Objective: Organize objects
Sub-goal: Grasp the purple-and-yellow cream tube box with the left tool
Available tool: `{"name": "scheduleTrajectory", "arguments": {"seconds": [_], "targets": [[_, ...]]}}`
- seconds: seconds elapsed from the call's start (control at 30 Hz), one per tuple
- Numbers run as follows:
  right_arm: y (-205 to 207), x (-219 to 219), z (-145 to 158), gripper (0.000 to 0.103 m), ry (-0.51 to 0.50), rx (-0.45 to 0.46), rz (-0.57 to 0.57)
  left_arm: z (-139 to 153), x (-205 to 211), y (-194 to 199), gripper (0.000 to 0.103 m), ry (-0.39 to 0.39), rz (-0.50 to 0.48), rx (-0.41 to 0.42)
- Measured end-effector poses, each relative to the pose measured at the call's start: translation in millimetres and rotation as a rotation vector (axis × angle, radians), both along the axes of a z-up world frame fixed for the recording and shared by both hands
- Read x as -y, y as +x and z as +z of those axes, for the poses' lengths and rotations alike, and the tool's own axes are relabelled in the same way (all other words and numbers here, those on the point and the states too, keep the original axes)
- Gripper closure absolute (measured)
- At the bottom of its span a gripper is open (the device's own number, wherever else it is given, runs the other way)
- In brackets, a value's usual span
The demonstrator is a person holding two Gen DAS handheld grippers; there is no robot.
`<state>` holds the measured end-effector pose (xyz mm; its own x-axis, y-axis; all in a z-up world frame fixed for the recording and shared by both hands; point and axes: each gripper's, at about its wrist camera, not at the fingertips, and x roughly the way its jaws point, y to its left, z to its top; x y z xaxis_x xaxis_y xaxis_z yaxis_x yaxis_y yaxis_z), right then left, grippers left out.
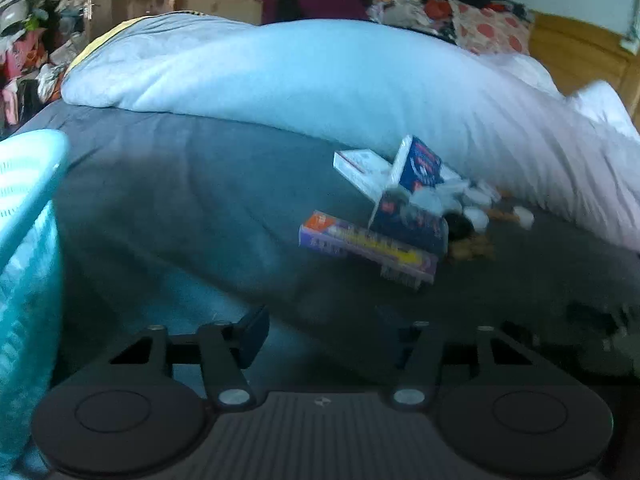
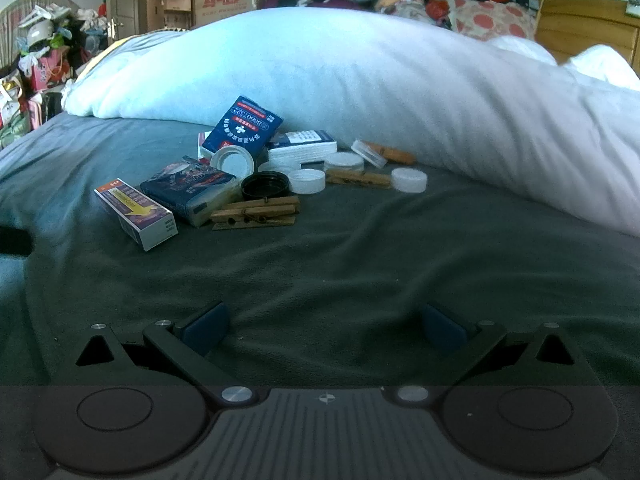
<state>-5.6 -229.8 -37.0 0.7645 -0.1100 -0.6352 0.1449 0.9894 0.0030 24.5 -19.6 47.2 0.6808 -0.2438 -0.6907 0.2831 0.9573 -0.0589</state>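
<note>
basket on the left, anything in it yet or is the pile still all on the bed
Done: unclear, only the teal basket wall shows, not its contents. In hand: nothing; left gripper and right gripper are open and empty. Left: purple box, blue packet, clothespins and white caps lie on the bed.

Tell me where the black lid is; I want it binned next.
In the right wrist view the black lid lies left of centre on the bed, between a white lid and the clothespins.
</note>
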Motion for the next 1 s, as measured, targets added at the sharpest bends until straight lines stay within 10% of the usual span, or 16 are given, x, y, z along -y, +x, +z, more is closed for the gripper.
{"name": "scheduleTrajectory", "arguments": {"seconds": [0.3, 0.6, 0.77, 1.0], "targets": [[0.7, 8.9, -0.1, 0.0, 0.052, 0.006, 0.0, -19.4, 98.3, 38.2, 0.05, -0.004, -0.228, -0.005], [0.5, 3.5, -0.3, 0.0, 0.027, -0.001, 0.001, -34.8, 49.0, 39.4, 0.039, 0.177, 0.023, -0.022], [0.1, 3.1, -0.1, 0.0, 0.027, 0.0, 0.001, -27.2, -0.2, 31.5, 0.04, 0.142, 0.164, -0.045], [0.0, 2.9, -0.3, 0.0, 0.028, 0.0, 0.001, -20.7, 46.5, 48.6, 0.014, 0.126, 0.147, 0.092]]}}
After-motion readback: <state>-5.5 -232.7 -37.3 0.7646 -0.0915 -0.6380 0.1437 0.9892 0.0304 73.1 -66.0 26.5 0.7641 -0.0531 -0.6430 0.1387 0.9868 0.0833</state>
